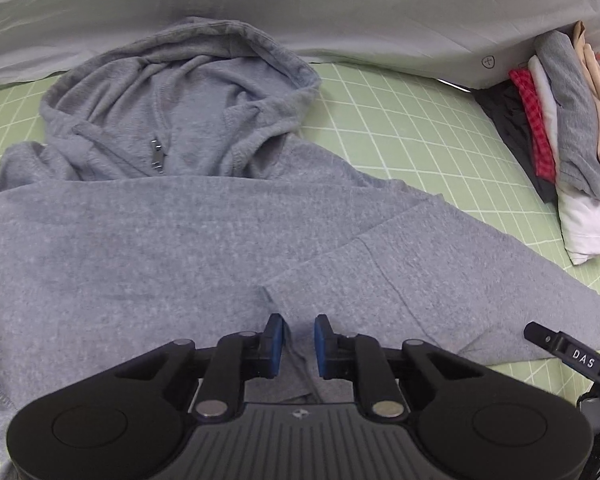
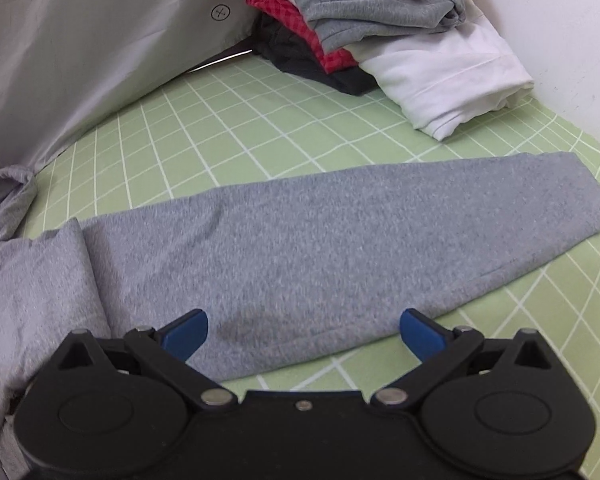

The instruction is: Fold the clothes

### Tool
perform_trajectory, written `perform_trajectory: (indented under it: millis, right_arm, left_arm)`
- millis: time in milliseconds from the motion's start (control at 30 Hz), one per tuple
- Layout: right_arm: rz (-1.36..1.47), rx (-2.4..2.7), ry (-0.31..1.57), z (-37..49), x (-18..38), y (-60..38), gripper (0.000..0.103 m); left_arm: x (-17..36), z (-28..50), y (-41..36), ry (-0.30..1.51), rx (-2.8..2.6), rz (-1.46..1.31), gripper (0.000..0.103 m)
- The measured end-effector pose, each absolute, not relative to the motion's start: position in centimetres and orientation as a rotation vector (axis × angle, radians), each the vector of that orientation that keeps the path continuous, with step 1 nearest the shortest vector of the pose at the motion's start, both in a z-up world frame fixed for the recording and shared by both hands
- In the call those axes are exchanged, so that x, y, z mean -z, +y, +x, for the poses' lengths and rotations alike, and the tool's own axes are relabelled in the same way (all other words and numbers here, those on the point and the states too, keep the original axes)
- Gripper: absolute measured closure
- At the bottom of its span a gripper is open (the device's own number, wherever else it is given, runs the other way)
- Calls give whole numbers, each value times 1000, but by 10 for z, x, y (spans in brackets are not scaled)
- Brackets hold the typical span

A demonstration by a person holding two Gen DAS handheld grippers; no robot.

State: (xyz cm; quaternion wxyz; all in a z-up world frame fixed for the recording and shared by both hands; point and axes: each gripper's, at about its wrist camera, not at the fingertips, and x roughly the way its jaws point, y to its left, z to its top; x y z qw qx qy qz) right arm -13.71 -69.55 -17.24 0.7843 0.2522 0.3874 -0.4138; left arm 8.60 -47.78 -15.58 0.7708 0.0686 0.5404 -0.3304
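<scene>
A heather-grey fleece zip hoodie (image 1: 148, 232) lies spread on the counter (image 1: 440, 136), which is covered by a pale green mat with a white grid; its hood (image 1: 180, 92) is open toward the grey cloth backdrop (image 1: 340, 12) and the metal zipper pull (image 1: 157, 156) shows at the neck. One band of grey fabric appears to be already folded across the chest below the hood, while the right sleeve (image 2: 340, 236) lies stretched out flat on the mat, pointing toward the stack of folded clothes (image 2: 380, 28) in the far corner, well apart from it. That stack, with grey, white, red-checked, dark and beige pieces, suggests several garments are finished, and this hoodie looks to be early in its fold: sleeve, body and hood are not yet brought in. The left gripper (image 1: 299, 344) hovers low over the lower body of the hoodie with its blue pads a small gap apart; whether a fabric ridge is caught between them I cannot tell. The right gripper (image 2: 304, 332) is spread wide above the near part of the sleeve, holding nothing.
</scene>
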Motion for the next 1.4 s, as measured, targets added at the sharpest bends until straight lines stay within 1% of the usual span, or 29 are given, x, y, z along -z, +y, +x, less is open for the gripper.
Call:
perform_trajectory:
  millis: [100,167,233,433,567,767,900,1033,1233,1400]
  right_arm:
    - [543,897,841,-138,172,-695,0]
    - [538,901,842,-139,171,-694,0]
    - [532,900,840,-139,168,-692,0]
    - [500,883,826,-140,157,-684,0]
    - [475,866,823,-139,151,-676,0]
    - [450,842,839,-141,148,-666,0]
    - [446,848,840,-144,145,-663,0]
    - [436,854,838,-145,142,-661,0]
    - [428,855,840,-145,140,-661,0]
    - [436,837,839,-143,139,-659,0]
  left_arm:
    - [156,85,-483,1162,724,171,85]
    - [153,85,-480,1154,736,166,97]
    - [149,84,-475,1139,753,159,98]
    - [128,82,-447,1072,739,141,98]
    - [115,92,-413,1057,677,107,98]
    - [107,117,-359,1046,571,110,98]
    - [105,136,-325,1036,491,47,98]
    - [102,148,-308,1012,428,38,98]
    - [127,153,-290,1077,322,-16,98]
    - [147,148,-295,1115,297,10,97]
